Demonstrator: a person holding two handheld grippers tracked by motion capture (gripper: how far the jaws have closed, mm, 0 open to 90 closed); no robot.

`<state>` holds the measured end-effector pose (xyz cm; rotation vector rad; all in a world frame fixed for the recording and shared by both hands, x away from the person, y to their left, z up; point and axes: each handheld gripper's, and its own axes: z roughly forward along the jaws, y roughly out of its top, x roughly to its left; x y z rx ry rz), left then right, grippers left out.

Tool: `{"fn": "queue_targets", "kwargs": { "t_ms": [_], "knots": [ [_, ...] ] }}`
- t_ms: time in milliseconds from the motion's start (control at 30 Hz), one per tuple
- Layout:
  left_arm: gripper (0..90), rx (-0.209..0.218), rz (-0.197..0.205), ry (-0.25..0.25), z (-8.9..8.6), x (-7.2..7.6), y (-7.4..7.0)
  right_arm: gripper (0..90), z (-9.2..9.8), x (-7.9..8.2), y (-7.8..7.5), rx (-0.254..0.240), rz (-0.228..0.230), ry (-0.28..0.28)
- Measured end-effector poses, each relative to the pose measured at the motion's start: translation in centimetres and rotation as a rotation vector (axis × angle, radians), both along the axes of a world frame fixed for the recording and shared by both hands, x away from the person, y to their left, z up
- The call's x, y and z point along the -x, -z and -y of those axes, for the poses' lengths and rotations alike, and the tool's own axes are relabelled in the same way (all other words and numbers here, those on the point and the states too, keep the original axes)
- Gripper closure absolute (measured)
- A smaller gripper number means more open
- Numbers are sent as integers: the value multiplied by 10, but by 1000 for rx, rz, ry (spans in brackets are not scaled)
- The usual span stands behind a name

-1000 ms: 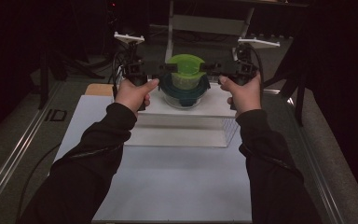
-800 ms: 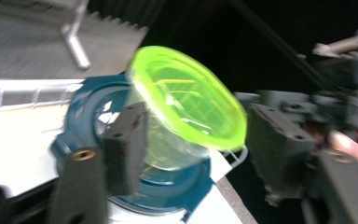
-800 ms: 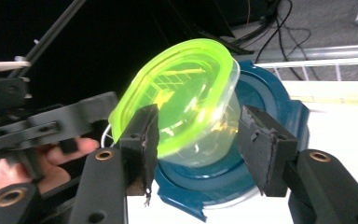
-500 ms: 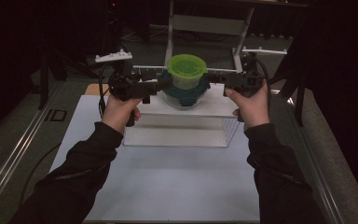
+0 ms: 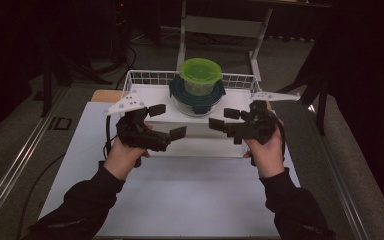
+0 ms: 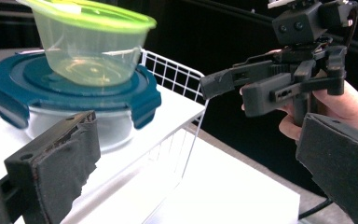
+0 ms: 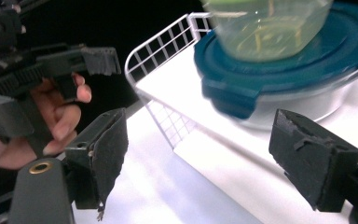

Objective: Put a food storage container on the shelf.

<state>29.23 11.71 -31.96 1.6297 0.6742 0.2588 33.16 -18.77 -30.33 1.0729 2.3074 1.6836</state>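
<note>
A white wire basket (image 5: 150,76) stands at the far end of the white table. In it sits a clear container with a dark blue clip lid (image 5: 181,93), and a clear tub with a lime green lid (image 5: 200,70) rests on top. My left gripper (image 5: 167,120) and right gripper (image 5: 223,119) hover in front of the basket, tips pointing at each other. The jaws of both have just been opening and stand wide, with nothing between them. In the left gripper view, the left gripper (image 6: 200,163) frames the blue lid (image 6: 51,88) and green-lidded tub (image 6: 88,46). The right gripper (image 7: 209,154) faces the same stack (image 7: 284,70).
The white tabletop (image 5: 180,200) stretches from the basket back to the person. A pale metal stand (image 5: 182,30) rises behind the basket. A metal rail (image 5: 15,170) runs along the floor at the left. The surroundings are dark.
Both grippers have pulled back from the sides of the stacked containers toward the person and dropped lower. Their jaws have opened wider. The containers stay in the basket.
</note>
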Motion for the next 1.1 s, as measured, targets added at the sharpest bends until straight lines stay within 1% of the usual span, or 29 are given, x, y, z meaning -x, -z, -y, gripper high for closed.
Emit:
{"fn": "queue_targets", "kwargs": {
  "t_ms": [33, 67, 100, 133, 167, 200, 233, 267, 300, 333, 367, 400, 433, 500, 533, 567, 600, 633, 700, 733, 767, 800, 833, 900, 933, 1000, 1033, 1067, 1100],
  "knots": [
    [0, -12, 10, 2, 0, 6, 5, 185, -1, 3, 4, 10, 9, -4],
    [0, -13, 17, 9, 1, 9, 8, 186, -1, 8, 12, 26, 26, -4],
    [0, -28, 23, 20, 3, 14, 13, 185, -2, 11, 16, 24, 30, -10],
    [0, -28, 23, 20, 3, 14, 13, 185, -2, 11, 16, 24, 30, -10],
    [0, -51, 28, 39, 6, 20, 19, 185, -2, 15, 22, 28, 35, -19],
    [0, -64, 28, 59, 9, 27, 26, 185, -2, 24, 36, 50, 63, -22],
    [0, -64, 28, 59, 9, 27, 26, 185, -2, 27, 41, 48, 71, -22],
    [0, -74, 43, 73, 12, 34, 33, 185, -2, 30, 46, 51, 75, -26],
    [0, -74, 43, 73, 12, 34, 33, 185, -2, 30, 46, 51, 75, -26],
    [0, -87, 45, 92, 15, 39, 40, 185, 0, 36, 56, 51, 91, -29],
    [0, -87, 45, 92, 15, 39, 40, 185, 0, 36, 56, 51, 91, -29],
    [0, -91, 33, 111, 18, 44, 47, 186, 0, 42, 66, 60, 94, -31],
    [0, -91, 33, 111, 18, 44, 47, 186, 0, 42, 66, 60, 94, -31],
    [0, -96, 28, 129, 19, 48, 55, 185, 2, 47, 77, 71, 89, -35],
    [0, -100, 24, 137, 22, 54, 63, 185, 5, 52, 85, 66, 82, -33],
    [0, -100, 24, 137, 22, 54, 63, 185, 5, 52, 85, 66, 82, -33],
    [0, -102, 21, 142, 23, 56, 67, 186, 9, 57, 95, 48, 72, -30],
    [0, -107, 17, 149, 24, 58, 71, 186, 9, 57, 95, 48, 72, -30],
    [0, -115, 26, 156, 26, 62, 78, 186, 12, 62, 104, 47, 61, -23],
    [0, -120, 28, 164, 28, 67, 84, 187, 15, 65, 113, 40, 52, -20],
    [0, -120, 28, 164, 28, 67, 84, 187, 15, 65, 113, 40, 52, -20],
    [0, -124, 21, 180, 30, 70, 91, 187, 18, 68, 122, 36, 39, -16],
    [0, -124, 21, 180, 30, 70, 91, 187, 18, 68, 122, 36, 39, -16],
    [0, -136, 22, 191, 32, 72, 96, 187, 20, 69, 127, 38, 27, -13],
    [0, -135, 28, 199, 33, 74, 99, 188, 21, 71, 130, 41, 30, -15],
    [0, -132, 31, 200, 34, 75, 100, 188, 22, 71, 131, 47, 31, -9],
    [0, -126, 31, 203, 35, 76, 101, 188, 22, 71, 131, 47, 31, -9],
    [0, -129, 28, 211, 37, 77, 105, 188, 22, 72, 133, 52, 39, -6],
    [0, -129, 28, 211, 37, 77, 105, 188, 22, 72, 133, 52, 39, -6]
  ]
}}
